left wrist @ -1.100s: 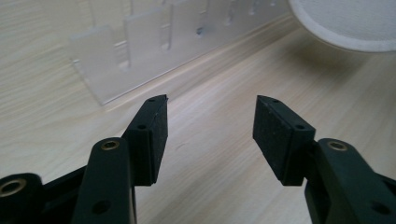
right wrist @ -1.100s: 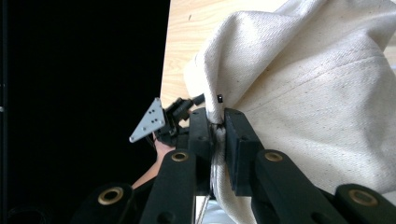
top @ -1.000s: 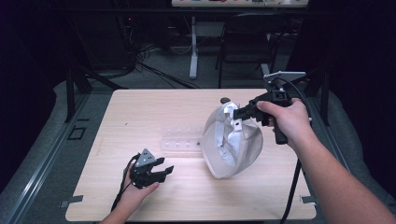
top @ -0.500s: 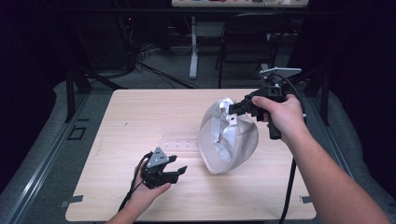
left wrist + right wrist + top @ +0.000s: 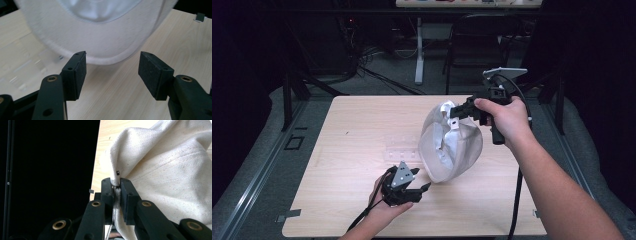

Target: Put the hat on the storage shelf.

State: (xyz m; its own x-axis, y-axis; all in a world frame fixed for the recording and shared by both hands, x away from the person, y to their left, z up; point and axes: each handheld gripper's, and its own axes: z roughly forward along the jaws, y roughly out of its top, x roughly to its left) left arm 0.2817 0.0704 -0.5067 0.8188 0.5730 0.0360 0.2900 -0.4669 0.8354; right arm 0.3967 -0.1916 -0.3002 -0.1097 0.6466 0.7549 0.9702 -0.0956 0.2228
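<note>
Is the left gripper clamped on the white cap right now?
No: the left gripper has its jaws spread with bare table between the pads, and the white cap sits just beyond them.

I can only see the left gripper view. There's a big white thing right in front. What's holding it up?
Observer: The right gripper has the white cloth pinched at its top edge, above the table.
Operator: Is it squeezing tight?
Observer: Yes. In the right gripper view its fingers are shut on a fold of the cloth.
Operator: Who's holding that gripper?
Observer: A person's right hand grips its handle, and the arm comes in from the bottom right of the high view.
</note>
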